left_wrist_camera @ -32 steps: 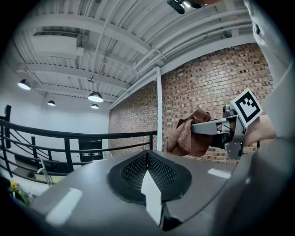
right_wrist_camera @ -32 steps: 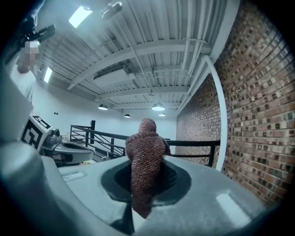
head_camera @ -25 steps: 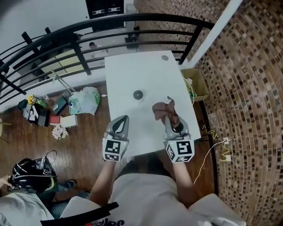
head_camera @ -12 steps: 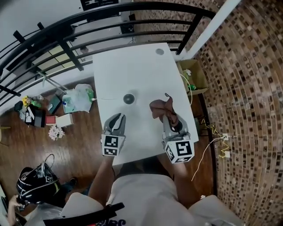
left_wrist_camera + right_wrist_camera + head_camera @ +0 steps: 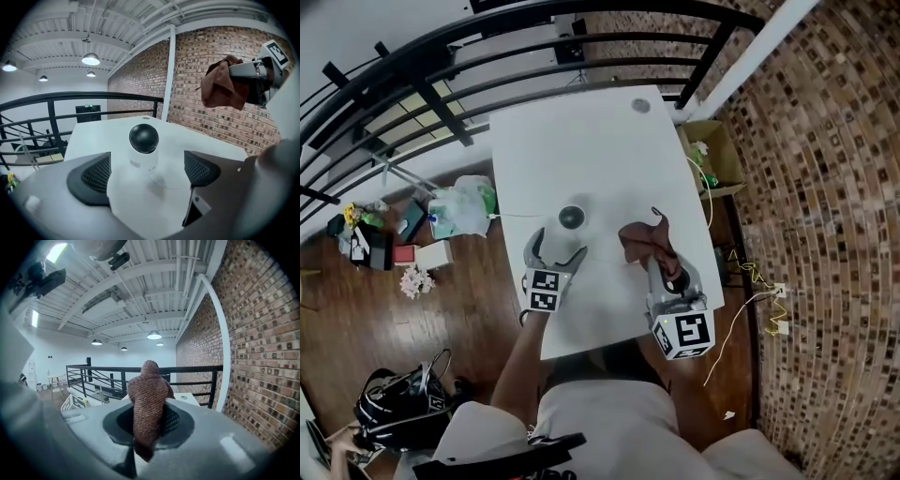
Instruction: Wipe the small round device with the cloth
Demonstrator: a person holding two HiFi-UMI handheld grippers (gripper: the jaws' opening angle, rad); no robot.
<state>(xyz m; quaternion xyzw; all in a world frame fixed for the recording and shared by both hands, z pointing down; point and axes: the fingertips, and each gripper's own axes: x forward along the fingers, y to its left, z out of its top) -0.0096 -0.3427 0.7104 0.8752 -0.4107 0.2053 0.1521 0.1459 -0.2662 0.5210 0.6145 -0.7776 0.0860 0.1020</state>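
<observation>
The small round device [image 5: 572, 217], a white base with a black dome, stands upright in the middle of the white table [image 5: 581, 141]. My left gripper [image 5: 558, 246] sits just short of it, and its jaws have just been opening with nothing between them. In the left gripper view the device [image 5: 144, 147] stands a little beyond the wide-apart pads [image 5: 96, 176], untouched. My right gripper [image 5: 661, 262] is shut on the brown cloth [image 5: 642, 239], which bunches up from its jaws to the right of the device. The cloth [image 5: 147, 399] fills the middle of the right gripper view.
A thin white cable [image 5: 511, 215] runs from the device to the table's left edge. A small round disc [image 5: 639, 106] lies at the far right corner. A cardboard box [image 5: 712, 155] stands right of the table, a black railing [image 5: 441, 84] behind, bags [image 5: 455, 211] on the floor left.
My left gripper has moved forward to the device and its jaws have gone from shut to wide open. The right gripper still holds the cloth and has shifted slightly.
</observation>
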